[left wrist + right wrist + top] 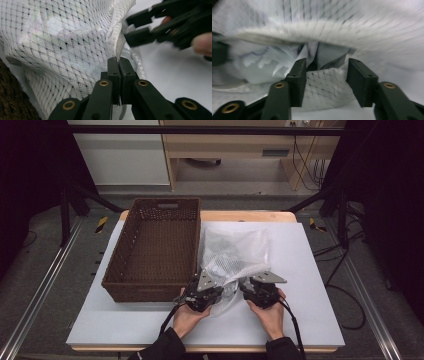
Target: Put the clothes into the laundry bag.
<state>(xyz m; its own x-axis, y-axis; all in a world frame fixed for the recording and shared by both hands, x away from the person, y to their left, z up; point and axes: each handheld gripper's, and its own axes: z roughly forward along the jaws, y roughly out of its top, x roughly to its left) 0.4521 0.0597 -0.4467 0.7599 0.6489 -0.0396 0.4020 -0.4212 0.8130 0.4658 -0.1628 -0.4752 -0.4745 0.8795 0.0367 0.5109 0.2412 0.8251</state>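
On the pale table top point(310, 285), going from left to right, a brown woven basket point(150, 292) stands open and looks bare inside; just beside its right wall lies a white mesh bag point(235, 251), its mouth turned toward the person. At that mouth the left gripper point(210, 296) has its jaws pressed together on the bag's hem point(120, 46), pinching the thick white edge; a white cord point(139, 67) curls just beside them. Further right, the right gripper point(250, 294) points at the same opening; its jaws stand apart, with a fold of mesh point(322, 85) lying loosely between them, and the pads do not seem to press on it. That view is blurred, so what sits inside the bag I cannot tell.

By my reading, the step in hand is opening the bag's mouth: one side is already gripped, the other not yet. The next move calls for the right gripper to close on the opposite edge of the hem, catching one layer only; then both hands could draw apart to spread the opening.
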